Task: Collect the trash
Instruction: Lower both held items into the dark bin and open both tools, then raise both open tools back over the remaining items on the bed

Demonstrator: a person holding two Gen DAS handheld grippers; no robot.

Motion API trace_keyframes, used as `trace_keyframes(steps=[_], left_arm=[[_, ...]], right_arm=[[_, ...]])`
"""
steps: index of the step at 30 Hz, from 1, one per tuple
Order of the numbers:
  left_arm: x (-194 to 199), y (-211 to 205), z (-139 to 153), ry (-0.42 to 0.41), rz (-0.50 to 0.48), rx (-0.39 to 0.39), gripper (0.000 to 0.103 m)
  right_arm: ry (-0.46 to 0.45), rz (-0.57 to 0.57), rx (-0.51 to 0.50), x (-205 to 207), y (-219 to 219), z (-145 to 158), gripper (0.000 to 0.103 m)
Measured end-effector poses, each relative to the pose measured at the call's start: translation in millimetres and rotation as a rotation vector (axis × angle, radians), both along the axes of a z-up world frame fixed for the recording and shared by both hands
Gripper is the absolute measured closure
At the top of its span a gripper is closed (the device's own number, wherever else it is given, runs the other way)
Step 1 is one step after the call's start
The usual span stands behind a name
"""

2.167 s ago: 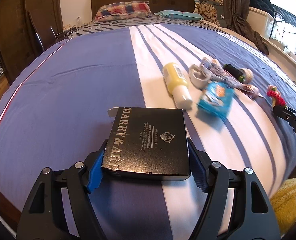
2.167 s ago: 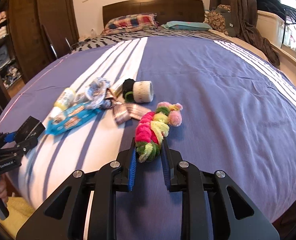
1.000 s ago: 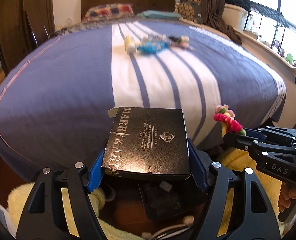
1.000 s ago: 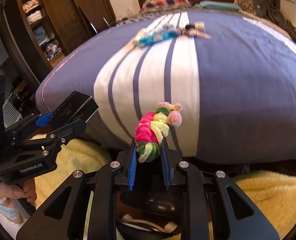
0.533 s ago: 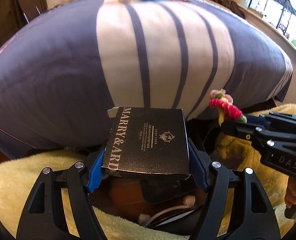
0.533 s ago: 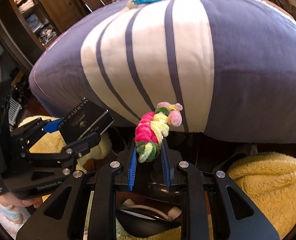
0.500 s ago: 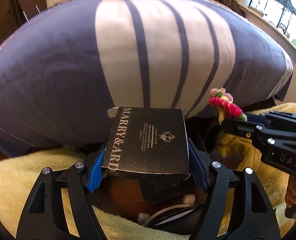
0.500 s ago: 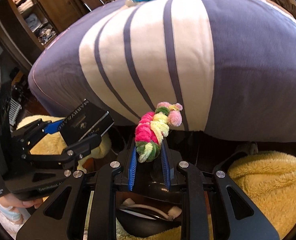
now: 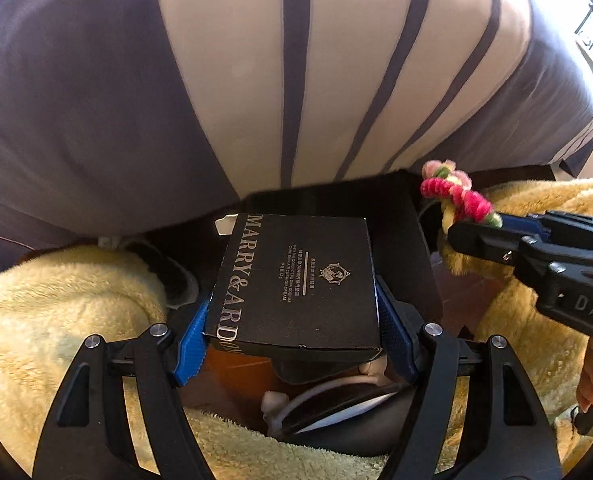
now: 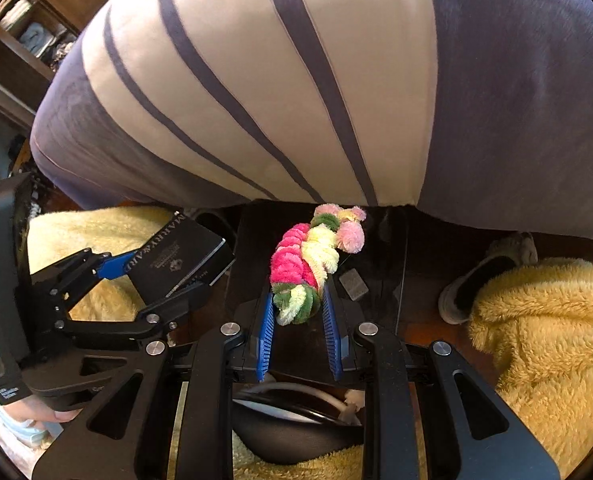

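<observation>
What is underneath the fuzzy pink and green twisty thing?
Below the fuzzy pipe-cleaner twist, held in the right gripper, is a dark open bin at the foot of the bed. A small grey scrap shows inside; the twist and gripper hide the rest.

Striped purple-and-white bed (image 9: 224, 92) filling the far view. Fluffy yellow rug (image 9: 48, 304) near, on both sides. Grey slipper (image 10: 484, 276) at right on dark floor (image 10: 428, 248). Wooden shelves (image 10: 28, 36) far left.

One box (image 9: 296, 284), one chenille twist (image 10: 308, 260)
</observation>
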State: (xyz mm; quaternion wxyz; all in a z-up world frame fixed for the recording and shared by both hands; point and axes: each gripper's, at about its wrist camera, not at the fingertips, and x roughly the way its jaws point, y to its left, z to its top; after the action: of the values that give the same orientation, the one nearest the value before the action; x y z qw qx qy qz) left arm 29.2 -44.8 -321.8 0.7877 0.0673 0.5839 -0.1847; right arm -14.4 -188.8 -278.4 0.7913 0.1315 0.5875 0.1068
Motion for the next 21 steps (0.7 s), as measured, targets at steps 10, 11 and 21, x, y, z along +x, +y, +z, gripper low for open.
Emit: trace_keyframes(steps=[10,11,21], left_arm=[[0,-5,-25,0.105,-0.013,-0.005,0.033],[1,-5,-27,0.111,-0.008,-0.009,0.033],[1,-1,-23,0.118,0.017,-0.033,0.021]], right_arm=[[0.052,0.023,-0.017,10,4,-13,0.077],[0.055,0.017,-0.018,11,3,-14,0.077],[0.037,-0.027,-0.018,13,-5,-8,0.06]])
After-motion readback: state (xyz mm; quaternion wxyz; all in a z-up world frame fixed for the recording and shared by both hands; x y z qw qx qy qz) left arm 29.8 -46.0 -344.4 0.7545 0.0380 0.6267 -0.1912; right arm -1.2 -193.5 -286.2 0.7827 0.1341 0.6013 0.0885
